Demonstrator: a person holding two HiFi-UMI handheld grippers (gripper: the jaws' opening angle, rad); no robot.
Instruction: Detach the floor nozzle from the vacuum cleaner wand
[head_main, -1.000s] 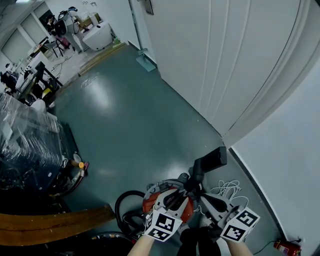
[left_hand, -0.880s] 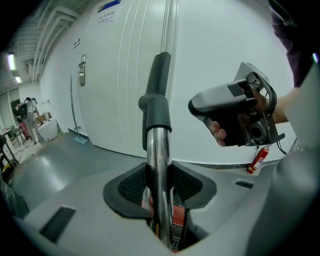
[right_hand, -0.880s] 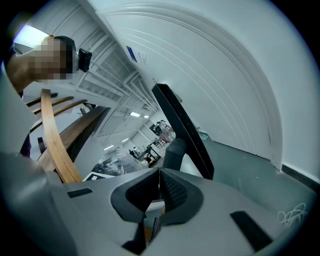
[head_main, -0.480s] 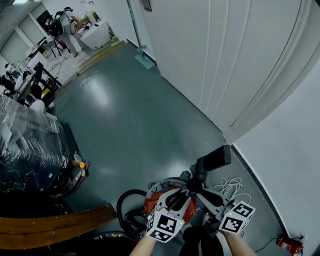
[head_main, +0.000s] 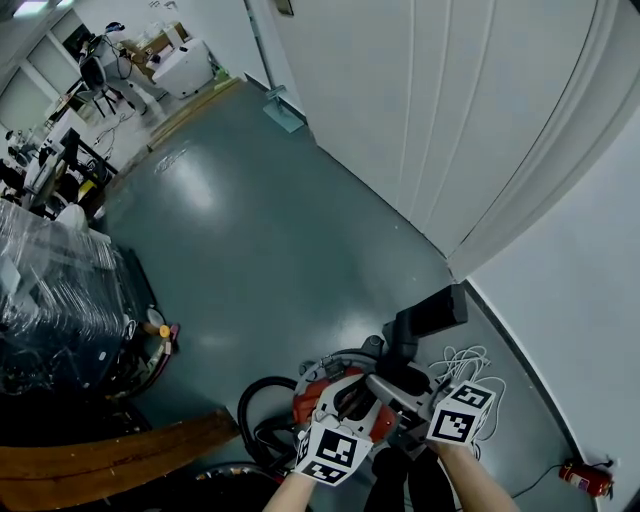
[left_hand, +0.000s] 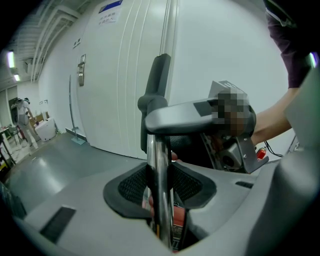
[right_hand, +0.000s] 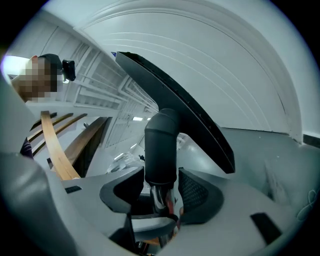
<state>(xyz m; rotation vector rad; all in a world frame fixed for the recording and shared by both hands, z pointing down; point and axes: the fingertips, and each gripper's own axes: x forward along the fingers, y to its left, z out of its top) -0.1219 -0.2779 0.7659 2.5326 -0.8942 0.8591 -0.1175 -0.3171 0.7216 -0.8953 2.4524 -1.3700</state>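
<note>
Right gripper (right_hand: 161, 189): jaws just opened, now spread around the neck of the floor nozzle (head_main: 432, 312); shifted closer to the red vacuum body (head_main: 308, 398). Left gripper (left_hand: 160, 186): unmoved, clamped on the chrome wand (left_hand: 160, 160) above the vacuum body.

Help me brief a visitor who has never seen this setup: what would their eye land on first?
The black floor nozzle stands out, raised at the lower centre of the head view above the red vacuum body. Just below, the left gripper, jaws just closing, clamps the chrome wand. The right gripper, jaws just opening, stands loose around the nozzle's black neck.
</note>
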